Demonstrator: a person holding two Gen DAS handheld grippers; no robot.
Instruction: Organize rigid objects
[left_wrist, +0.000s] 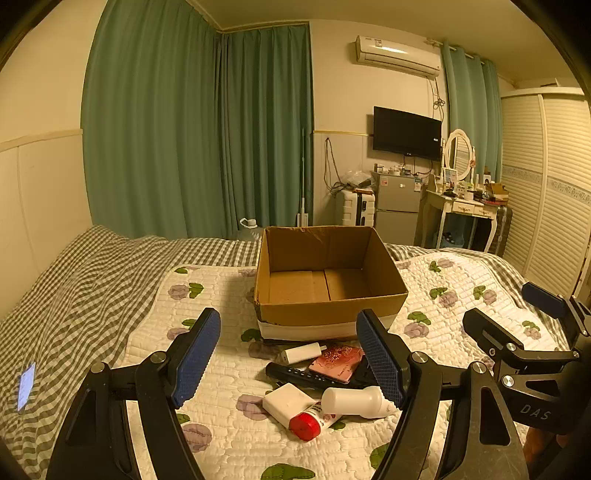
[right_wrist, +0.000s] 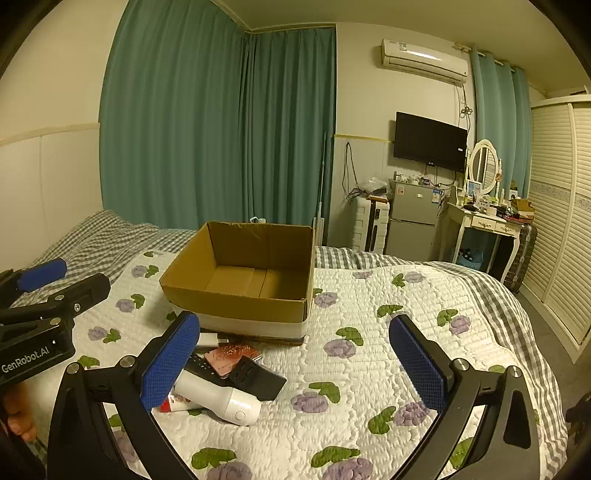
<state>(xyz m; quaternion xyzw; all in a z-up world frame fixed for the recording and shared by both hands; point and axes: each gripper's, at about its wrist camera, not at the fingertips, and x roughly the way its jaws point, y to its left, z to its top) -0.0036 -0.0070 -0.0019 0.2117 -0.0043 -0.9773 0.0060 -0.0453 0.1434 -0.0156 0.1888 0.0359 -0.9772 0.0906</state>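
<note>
An open, empty cardboard box (left_wrist: 325, 314) stands on the quilted bed; it also shows in the right wrist view (right_wrist: 236, 306). In front of it lies a pile: a small white stick (left_wrist: 301, 352), a pink box (left_wrist: 336, 363), a black remote (left_wrist: 306, 376), a white adapter (left_wrist: 286, 402), a red-capped tube (left_wrist: 310, 424) and a white bottle-like device (left_wrist: 354, 402), (right_wrist: 221, 400). My left gripper (left_wrist: 288, 369) is open, its fingers on either side of the pile. My right gripper (right_wrist: 295, 369) is open and empty, just right of the pile.
A lit phone (left_wrist: 26, 386) lies on the checked blanket at the left. Beyond the bed stand a fridge (right_wrist: 412, 225), a dressing table (right_wrist: 484, 225) and a wardrobe (right_wrist: 561, 221). The flowered quilt (right_wrist: 369, 332) stretches right of the box.
</note>
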